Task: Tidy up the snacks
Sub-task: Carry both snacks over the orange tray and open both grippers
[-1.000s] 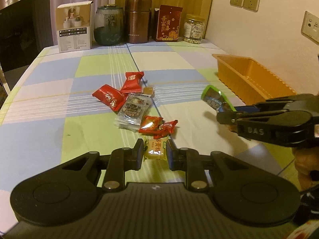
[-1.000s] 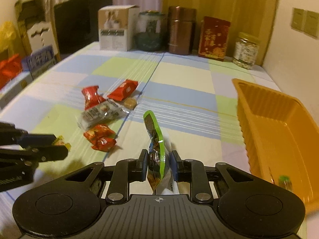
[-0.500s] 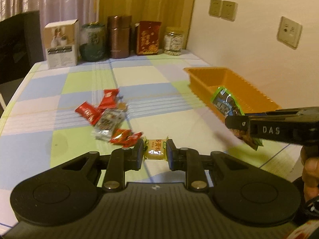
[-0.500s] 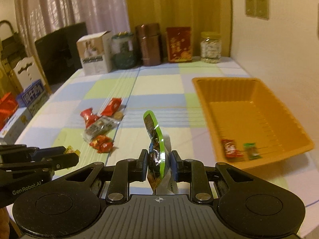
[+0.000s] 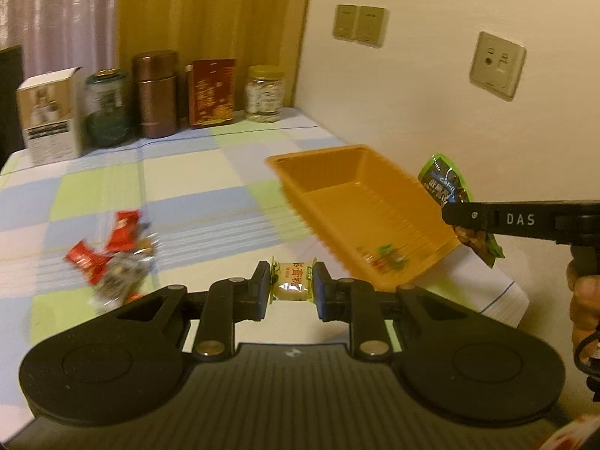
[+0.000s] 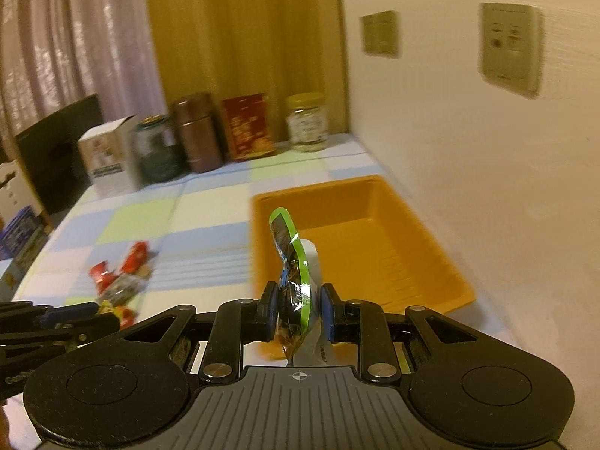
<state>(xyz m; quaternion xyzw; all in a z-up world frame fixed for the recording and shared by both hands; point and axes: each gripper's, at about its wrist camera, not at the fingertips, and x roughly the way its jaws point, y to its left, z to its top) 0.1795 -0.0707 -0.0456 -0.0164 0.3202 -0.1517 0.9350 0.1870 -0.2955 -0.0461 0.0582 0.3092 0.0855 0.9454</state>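
Note:
My left gripper (image 5: 291, 288) is shut on a small yellow wrapped candy (image 5: 291, 285), held above the table just left of the orange tray's (image 5: 326, 167) near end. My right gripper (image 6: 299, 307) is shut on a green-edged snack packet (image 6: 290, 258), held above the near end of the orange tray (image 6: 442, 262); the packet (image 5: 444, 183) also shows at the right in the left wrist view. Two small snacks (image 5: 386, 257) lie in the tray. A pile of red and clear-wrapped snacks (image 5: 112, 258) lies on the checked tablecloth to the left, also in the right wrist view (image 6: 120, 277).
Along the table's back edge stand a white box (image 5: 50, 116), a green jar (image 5: 107, 107), a brown canister (image 5: 155, 93), a red box (image 5: 212, 92) and a glass jar (image 5: 264, 93). The wall with sockets (image 5: 497, 63) runs close along the tray's right side.
Both grippers have risen and swung right toward the orange tray, each still holding its snack. The snack pile has dropped back to the left in both views.

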